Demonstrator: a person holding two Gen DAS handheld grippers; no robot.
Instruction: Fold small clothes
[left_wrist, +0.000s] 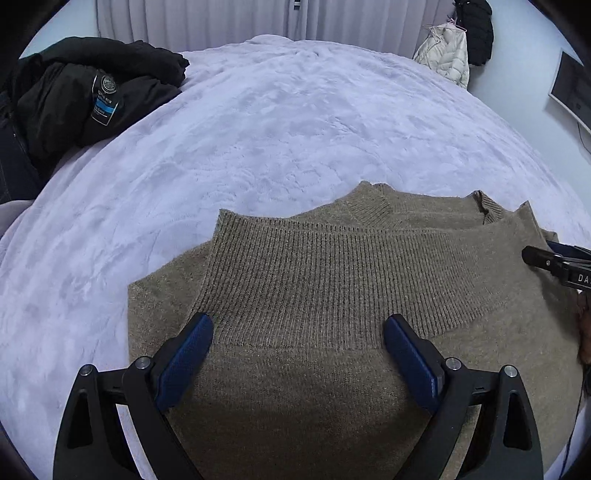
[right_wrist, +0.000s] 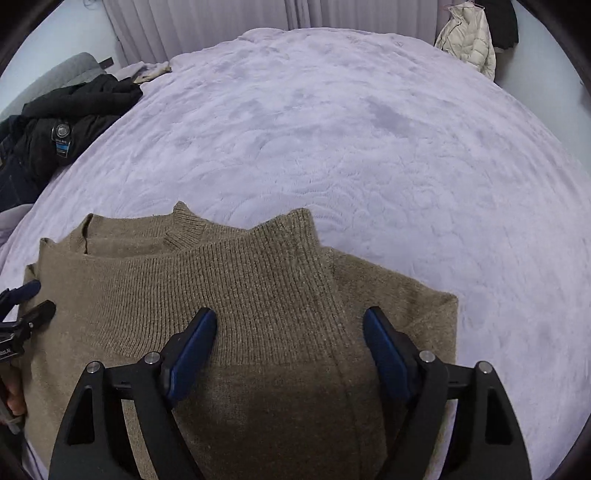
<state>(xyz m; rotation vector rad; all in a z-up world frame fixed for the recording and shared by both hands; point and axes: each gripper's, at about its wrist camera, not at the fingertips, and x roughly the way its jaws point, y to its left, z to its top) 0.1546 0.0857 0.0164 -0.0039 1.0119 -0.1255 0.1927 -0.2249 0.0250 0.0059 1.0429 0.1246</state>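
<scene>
A tan knitted sweater (left_wrist: 332, 280) lies folded on the pale lilac bedspread (left_wrist: 258, 129), its ribbed hem turned up over the body toward the collar. My left gripper (left_wrist: 299, 328) hovers over the sweater's left half, open, with nothing pinched between its blue pads. In the right wrist view the same sweater (right_wrist: 240, 288) fills the lower frame, and my right gripper (right_wrist: 290, 325) stands open above its right half, nothing gripped. Each gripper shows at the edge of the other's view: the right one (left_wrist: 554, 262) and the left one (right_wrist: 26, 299).
A black jacket (left_wrist: 85, 92) is heaped at the bed's far left edge. A cream puffer coat (left_wrist: 447, 55) and a dark coat hang at the back right before the curtains. The bedspread (right_wrist: 369, 129) stretches wide beyond the sweater. A hand (right_wrist: 14, 398) shows at the left.
</scene>
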